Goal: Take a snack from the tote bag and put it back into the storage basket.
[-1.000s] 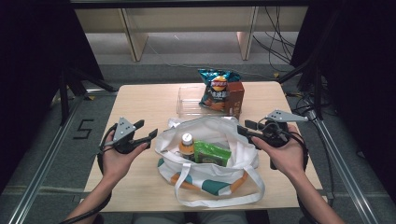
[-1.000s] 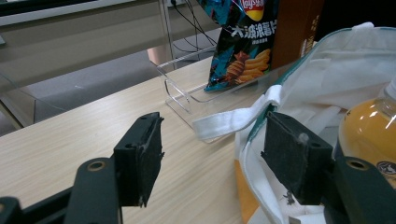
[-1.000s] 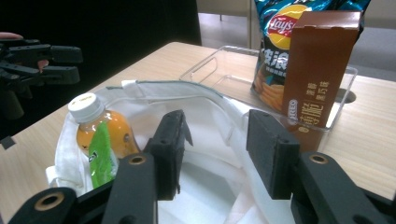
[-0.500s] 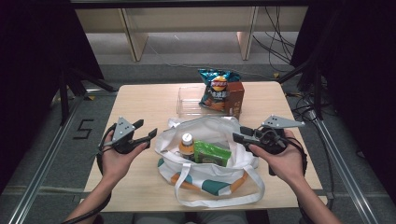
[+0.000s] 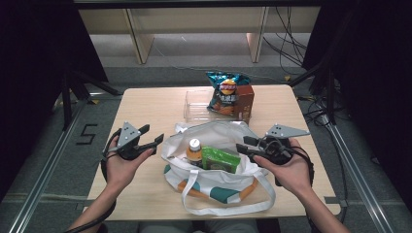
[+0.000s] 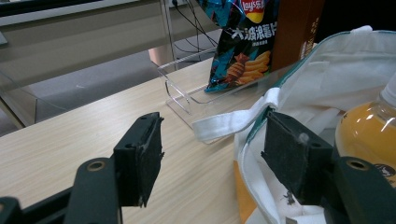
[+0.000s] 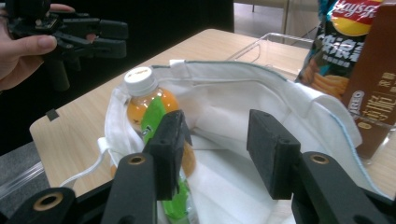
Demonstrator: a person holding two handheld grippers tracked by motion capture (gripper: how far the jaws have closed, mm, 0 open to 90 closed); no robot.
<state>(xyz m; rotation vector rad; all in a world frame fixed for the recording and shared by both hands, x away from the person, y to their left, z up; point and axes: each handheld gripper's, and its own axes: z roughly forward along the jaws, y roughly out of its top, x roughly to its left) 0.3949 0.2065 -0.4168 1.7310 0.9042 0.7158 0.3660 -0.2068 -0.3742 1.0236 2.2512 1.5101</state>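
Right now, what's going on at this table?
A person holds a gripper in each hand at either side of an open white tote bag. Inside it are an orange drink bottle and a green packet. The left gripper and right gripper are both open, holding nothing. A chip bag and brown box stand in a clear tray behind.

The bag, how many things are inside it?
2. In the white bag, an orange drink bottle stands at the left, and a green packet lies right beside it. More could be hidden underneath.
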